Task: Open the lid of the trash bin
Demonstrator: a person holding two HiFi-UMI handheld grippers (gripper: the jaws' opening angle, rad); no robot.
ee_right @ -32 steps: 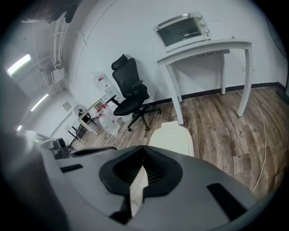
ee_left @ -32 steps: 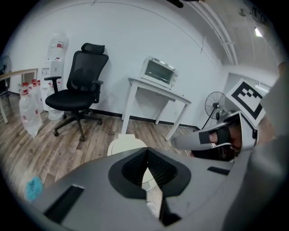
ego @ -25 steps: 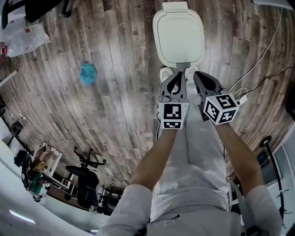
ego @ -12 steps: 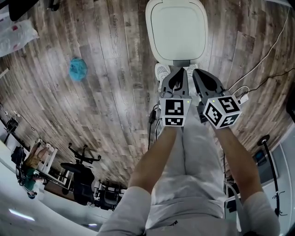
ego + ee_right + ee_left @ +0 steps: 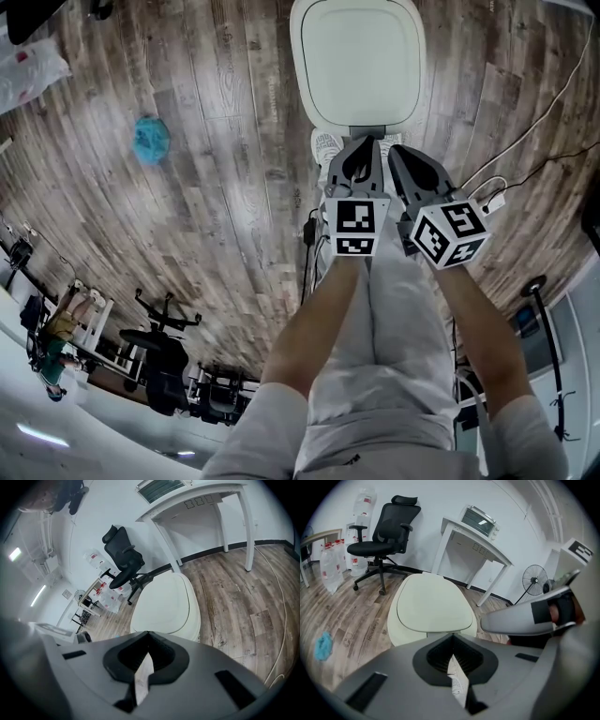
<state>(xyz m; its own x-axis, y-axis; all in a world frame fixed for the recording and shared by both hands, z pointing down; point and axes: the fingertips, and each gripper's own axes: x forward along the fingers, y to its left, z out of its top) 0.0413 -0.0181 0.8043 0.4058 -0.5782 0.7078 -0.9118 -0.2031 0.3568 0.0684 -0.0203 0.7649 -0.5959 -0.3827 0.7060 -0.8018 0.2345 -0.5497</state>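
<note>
The trash bin [image 5: 356,61] stands on the wood floor just ahead of the person's shoes, its cream lid [image 5: 433,606] down and flat. A grey pedal [image 5: 367,131] sticks out at the bin's near side. My left gripper [image 5: 360,142] and right gripper [image 5: 397,152] are held side by side at waist height, pointing at the bin and above its near edge, apart from it. In both gripper views the jaws meet at the tips with nothing between them: left gripper [image 5: 452,638], right gripper [image 5: 147,634]. The lid [image 5: 164,604] also fills the middle of the right gripper view.
A teal crumpled object [image 5: 151,140] lies on the floor to the left. Cables [image 5: 530,131] run across the floor on the right. Behind the bin are a black office chair [image 5: 382,541], a white table [image 5: 476,543] with an oven, and a fan [image 5: 534,581].
The bin has grown larger and nearer in the head view as the person stepped toward it. Both grippers keep their pose and stay shut.
</note>
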